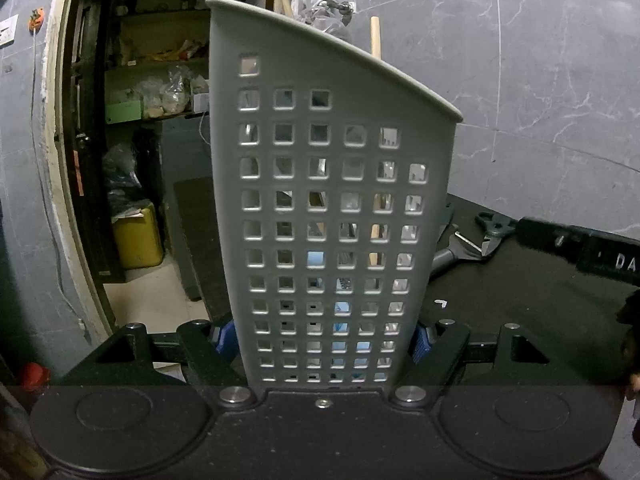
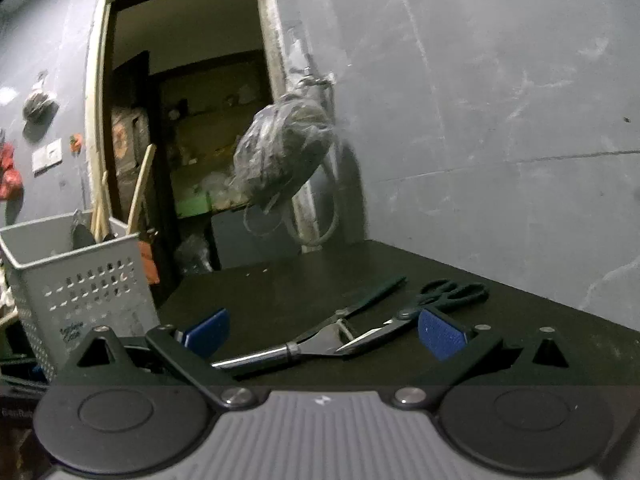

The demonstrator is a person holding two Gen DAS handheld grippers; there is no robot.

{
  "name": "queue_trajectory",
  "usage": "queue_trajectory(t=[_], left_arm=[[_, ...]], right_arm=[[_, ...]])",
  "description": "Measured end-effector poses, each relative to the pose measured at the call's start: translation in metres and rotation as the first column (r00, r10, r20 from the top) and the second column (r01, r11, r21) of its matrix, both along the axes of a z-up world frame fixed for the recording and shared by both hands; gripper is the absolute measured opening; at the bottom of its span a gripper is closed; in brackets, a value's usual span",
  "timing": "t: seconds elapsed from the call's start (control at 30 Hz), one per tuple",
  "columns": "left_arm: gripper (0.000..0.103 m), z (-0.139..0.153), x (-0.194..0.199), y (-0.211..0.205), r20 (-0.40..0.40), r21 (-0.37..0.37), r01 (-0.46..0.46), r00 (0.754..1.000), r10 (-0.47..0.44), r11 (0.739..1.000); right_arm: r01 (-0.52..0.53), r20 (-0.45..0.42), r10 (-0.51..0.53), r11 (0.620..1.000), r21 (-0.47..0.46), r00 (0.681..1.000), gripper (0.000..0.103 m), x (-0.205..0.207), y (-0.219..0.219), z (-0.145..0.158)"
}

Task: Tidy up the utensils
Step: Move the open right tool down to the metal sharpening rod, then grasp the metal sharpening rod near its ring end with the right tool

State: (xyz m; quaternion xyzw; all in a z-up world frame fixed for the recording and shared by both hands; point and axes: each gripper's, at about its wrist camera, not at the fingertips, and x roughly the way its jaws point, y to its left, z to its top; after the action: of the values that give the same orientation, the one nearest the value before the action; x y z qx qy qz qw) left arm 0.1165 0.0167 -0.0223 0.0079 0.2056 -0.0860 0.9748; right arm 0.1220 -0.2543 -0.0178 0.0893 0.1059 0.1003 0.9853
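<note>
- Left gripper (image 1: pixel 326 344): jaws closed on the gray holder (image 1: pixel 332 200), blue pads pressed to both its side walls, holder upright between them (wooden handles already inside).
- Right gripper (image 2: pixel 322 334): jaws wide open, holding nothing.
- Scissors (image 2: pixel 416 312) and a metal-handled tool (image 2: pixel 288 346) lie on the table (image 2: pixel 520 320), just ahead of and between the right jaws.
- Step, likely: picking up the next utensil. Next move calls for lowering, closing on one handle, then carrying it to the holder.
</note>
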Motion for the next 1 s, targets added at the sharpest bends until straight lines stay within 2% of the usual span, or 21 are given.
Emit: queue_trajectory(t=[0.1, 0.17, 0.3, 0.4, 0.53, 0.6, 0.83, 0.9, 1.0], left_arm=[[0.078, -0.001, 0.000, 0.000, -0.002, -0.006, -0.002, 1.000, 0.002, 1.000], [0.079, -0.001, 0.000, 0.002, -0.004, -0.014, -0.002, 1.000, 0.002, 1.000], [0.079, -0.001, 0.000, 0.003, -0.002, -0.019, 0.003, 1.000, -0.003, 1.000], [0.079, 0.000, 0.000, 0.005, 0.002, -0.021, 0.005, 1.000, -0.005, 1.000], [0.079, 0.002, -0.001, 0.008, 0.007, -0.025, 0.004, 1.000, -0.004, 1.000], [0.079, 0.002, -0.002, 0.007, 0.011, -0.028, 0.004, 1.000, -0.004, 1.000], [0.079, 0.002, -0.001, 0.005, 0.007, -0.027, 0.003, 1.000, -0.003, 1.000], [0.079, 0.003, -0.001, 0.004, 0.008, -0.028, 0.002, 1.000, -0.002, 1.000], [0.079, 0.002, -0.001, 0.003, 0.009, -0.027, 0.000, 1.000, 0.000, 1.000]], right_arm=[[-0.115, -0.066, 0.112, 0.992, -0.053, 0.992, 0.103, 0.013, 0.007, 0.004], [-0.199, -0.128, 0.185, 0.974, -0.106, 0.974, 0.103, 0.024, 0.014, 0.006], [-0.314, -0.184, 0.272, 0.911, -0.268, 0.945, 0.103, 0.041, 0.030, 0.013], [-0.387, -0.190, 0.339, 0.838, -0.384, 0.921, 0.103, 0.053, 0.042, 0.017], [-0.498, -0.246, 0.437, 0.694, -0.520, 0.865, 0.103, 0.075, 0.061, 0.016], [-0.520, -0.272, 0.449, 0.654, -0.549, 0.851, 0.103, 0.086, 0.066, 0.011], [-0.583, -0.328, 0.484, 0.628, -0.515, 0.811, 0.103, 0.109, 0.077, 0.004], [-0.595, -0.349, 0.483, 0.636, -0.491, 0.803, 0.103, 0.115, 0.074, 0.002], [-0.596, -0.369, 0.471, 0.676, -0.433, 0.802, 0.102, 0.124, 0.068, 0.001]])
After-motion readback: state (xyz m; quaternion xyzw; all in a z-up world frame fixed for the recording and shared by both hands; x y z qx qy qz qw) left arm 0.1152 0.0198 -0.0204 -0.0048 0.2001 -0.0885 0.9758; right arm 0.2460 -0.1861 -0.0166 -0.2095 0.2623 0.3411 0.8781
